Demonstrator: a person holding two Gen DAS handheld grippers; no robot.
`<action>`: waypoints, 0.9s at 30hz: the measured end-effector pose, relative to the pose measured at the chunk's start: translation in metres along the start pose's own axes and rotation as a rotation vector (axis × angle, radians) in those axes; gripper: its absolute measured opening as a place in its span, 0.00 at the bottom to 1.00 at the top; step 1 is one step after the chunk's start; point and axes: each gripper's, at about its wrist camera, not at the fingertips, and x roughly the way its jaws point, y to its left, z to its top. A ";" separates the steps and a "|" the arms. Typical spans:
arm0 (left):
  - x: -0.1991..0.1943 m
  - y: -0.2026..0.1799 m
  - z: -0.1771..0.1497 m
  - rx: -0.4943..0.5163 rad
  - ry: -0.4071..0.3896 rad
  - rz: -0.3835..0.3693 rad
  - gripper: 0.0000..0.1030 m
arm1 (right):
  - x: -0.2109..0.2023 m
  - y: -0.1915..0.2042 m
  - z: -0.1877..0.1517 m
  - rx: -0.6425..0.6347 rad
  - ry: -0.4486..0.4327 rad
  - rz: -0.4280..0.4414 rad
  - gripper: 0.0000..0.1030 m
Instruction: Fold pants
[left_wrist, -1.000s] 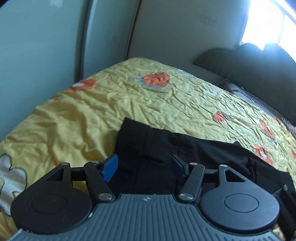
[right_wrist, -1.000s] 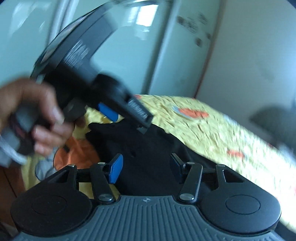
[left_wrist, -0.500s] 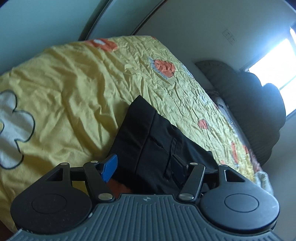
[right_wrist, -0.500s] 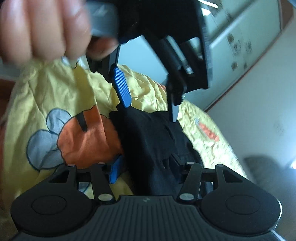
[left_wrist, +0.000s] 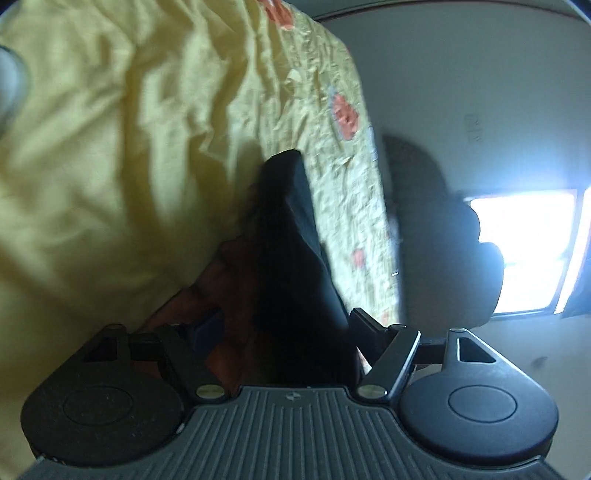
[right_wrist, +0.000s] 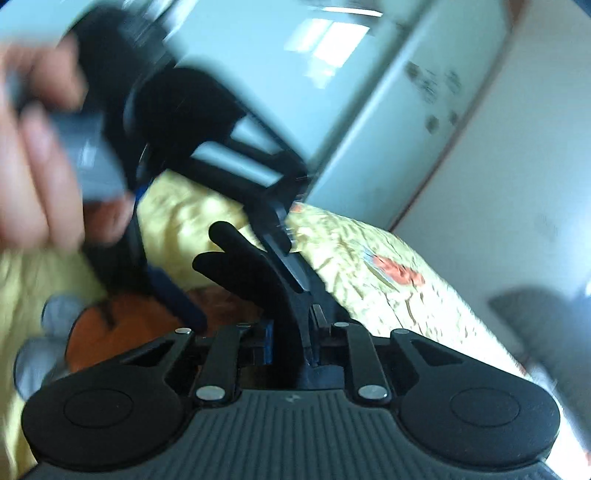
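One pair of black fabric pants (left_wrist: 291, 266), two grippers, one hand, one bed. The pants lie on the bed's crumpled yellow bedspread with orange cartoon prints (left_wrist: 122, 155); in the left wrist view they rise as a dark, narrow peaked fold running up from between the fingers, blurred, surface detail hard to read. Left gripper (left_wrist: 286, 326): fingers spread wide apart, the black cloth sitting between them, whether it touches them cannot be told. Right gripper (right_wrist: 291, 338): fingers drawn close together, pinching a bunched edge of the pants (right_wrist: 258, 273), which sticks up in two rounded lobes. In the right wrist view the person's bare left hand (right_wrist: 40, 162) holds the left gripper's grey handle, blurred, its blue-padded fingers (right_wrist: 177, 295) apart just above the pants. Bright window (left_wrist: 524, 251) beyond the bed.
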 end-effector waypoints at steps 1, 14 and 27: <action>0.005 0.000 0.003 -0.018 -0.010 -0.007 0.72 | 0.000 -0.005 0.000 0.031 0.004 0.018 0.18; 0.028 -0.020 0.019 0.152 -0.099 0.103 0.23 | 0.012 -0.094 -0.025 0.545 0.120 0.276 0.18; 0.022 -0.119 -0.072 0.672 -0.244 0.212 0.19 | 0.005 -0.111 -0.023 0.596 0.057 0.186 0.19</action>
